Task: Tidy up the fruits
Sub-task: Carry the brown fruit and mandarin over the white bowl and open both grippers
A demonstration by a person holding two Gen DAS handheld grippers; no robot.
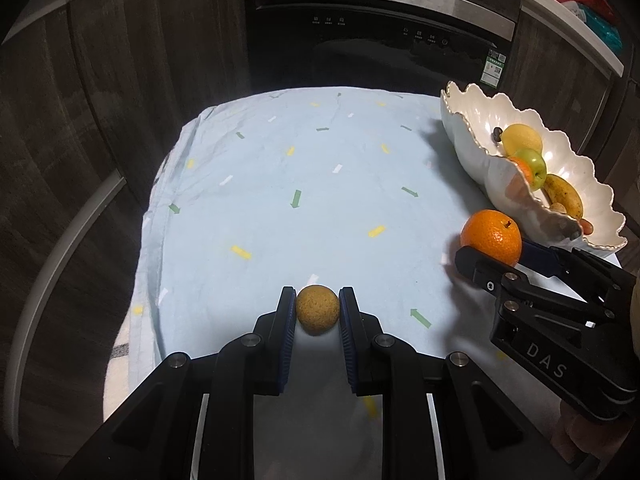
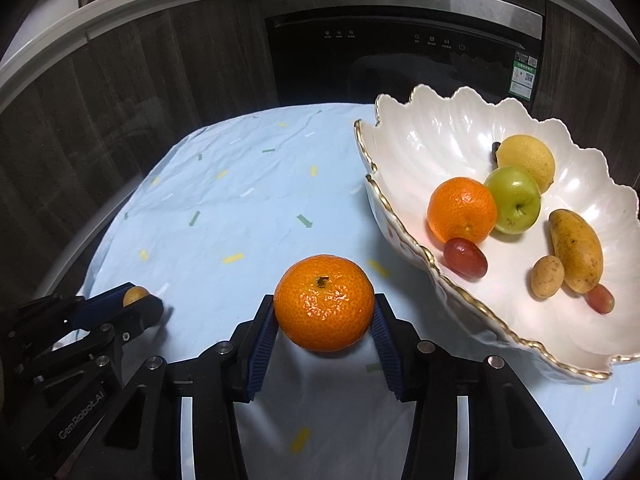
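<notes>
The desk (image 2: 208,208) wears a pale blue cloth strewn with little green, yellow and white dashes, and everything here is placed against the scalloped white bowl (image 2: 452,136) with its gilt rim, which sits at the cloth's right edge. Inside the bowl lie a lemon (image 2: 528,160), a green apple (image 2: 514,200), an orange (image 2: 460,210), a speckled yellow mango-like fruit (image 2: 576,250), a small tan fruit and two red grapes.

Just outside the bowl's near rim, on the cloth, sits the mandarin (image 2: 325,302): round, glossy, pebbled bright orange skin, stem scar facing up. The right claw (image 2: 325,320) has its ribbed blue pads on either flank of it; the pads look to be touching the peel, so I judge it clamped on the mandarin, which seems not yet lifted. The fruit should be light, slightly yielding and a little slick; holding it across its widest part, as here, seems the safest place, with modest pressure so the skin is not bruised.

Well away from the bowl, toward the cloth's near left, the left claw (image 1: 318,310) is clamped on the small brown fruit (image 1: 318,309), a rough, matte, speckled ball. It looks firm and very light, and small enough to squirt out unless held across its middle.
</notes>
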